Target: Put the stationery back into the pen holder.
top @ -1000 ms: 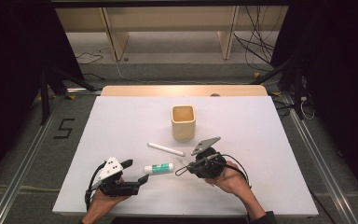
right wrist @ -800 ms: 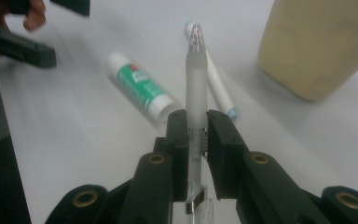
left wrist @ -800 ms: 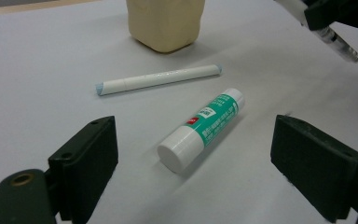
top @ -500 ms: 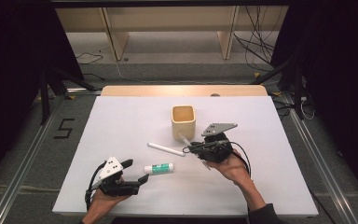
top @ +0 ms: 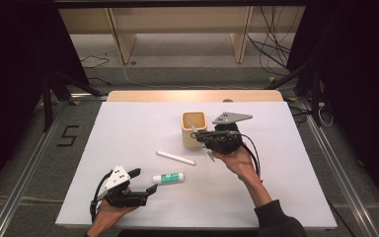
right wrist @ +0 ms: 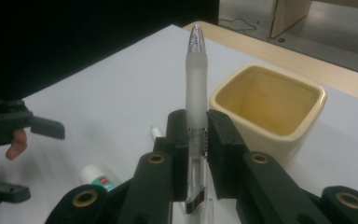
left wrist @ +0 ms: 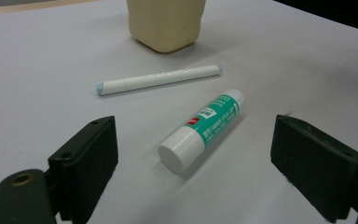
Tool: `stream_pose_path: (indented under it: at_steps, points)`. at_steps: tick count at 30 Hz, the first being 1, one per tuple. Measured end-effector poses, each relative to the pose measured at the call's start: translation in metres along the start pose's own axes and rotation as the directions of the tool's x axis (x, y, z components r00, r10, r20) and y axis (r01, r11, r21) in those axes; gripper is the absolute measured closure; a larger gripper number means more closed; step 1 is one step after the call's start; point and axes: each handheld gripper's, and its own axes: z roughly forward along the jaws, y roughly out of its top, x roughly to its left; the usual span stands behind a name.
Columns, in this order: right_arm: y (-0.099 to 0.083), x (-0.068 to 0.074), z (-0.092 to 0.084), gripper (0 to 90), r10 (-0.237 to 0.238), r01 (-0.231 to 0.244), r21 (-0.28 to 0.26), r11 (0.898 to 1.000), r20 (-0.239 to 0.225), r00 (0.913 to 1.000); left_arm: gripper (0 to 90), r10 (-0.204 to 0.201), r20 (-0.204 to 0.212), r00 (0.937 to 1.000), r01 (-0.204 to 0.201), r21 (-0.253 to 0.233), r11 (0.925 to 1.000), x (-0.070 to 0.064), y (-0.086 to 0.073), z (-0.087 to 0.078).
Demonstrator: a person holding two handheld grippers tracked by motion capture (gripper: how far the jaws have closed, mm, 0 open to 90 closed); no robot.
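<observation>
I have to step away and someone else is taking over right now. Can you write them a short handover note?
Right tongs: shut on the pen, tip pointing up, held beside the cup.
Left tongs: open, low over the table, with the glue stick lying between the jaws, not gripped.
The marker lies flat on the table between the glue stick and the cup.
Done: pen picked up. The cup looks empty.
Left: probably drop the pen into the cup, then the glue stick and marker.

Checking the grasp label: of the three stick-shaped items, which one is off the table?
The clear pen, clamped in the right gripper beside the cup. The white marker and green glue stick lie flat on the table.
</observation>
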Motion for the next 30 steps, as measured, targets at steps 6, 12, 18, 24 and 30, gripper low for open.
stream_pose_path:
  at_steps: [6, 12, 18, 24, 30]
  points:
    - [0.011, -0.006, 0.005, 79.8, 0.012, -0.011, -0.024, 1.0, 0.021, 0.9997, 14.6, 0.0, 0.0, 1.0, 0.0, 0.0, 1.0, 0.0, 0.0, 0.0]
    - [0.02, -0.011, 0.008, 79.8, 0.03, -0.029, -0.047, 0.998, 0.031, 0.9991, 14.6, -0.003, 0.001, 1.0, 0.003, -0.001, 1.0, 0.0, 0.0, 0.0]
    - [0.03, -0.016, 0.013, 79.8, 0.045, -0.043, -0.057, 0.997, 0.038, 0.9983, 14.6, 0.002, 0.002, 1.0, -0.002, 0.0, 1.0, 0.0, 0.0, 0.0]
    - [0.04, -0.019, 0.018, 79.8, 0.059, -0.056, -0.075, 0.996, 0.048, 0.9971, 14.6, -0.001, 0.002, 1.0, 0.001, -0.001, 1.0, 0.0, 0.0, 0.0]
    - [0.046, -0.026, 0.022, 79.8, 0.095, -0.09, -0.095, 0.991, 0.051, 0.9942, 14.6, -0.003, 0.001, 1.0, 0.003, -0.001, 1.0, 0.0, 0.0, 0.0]
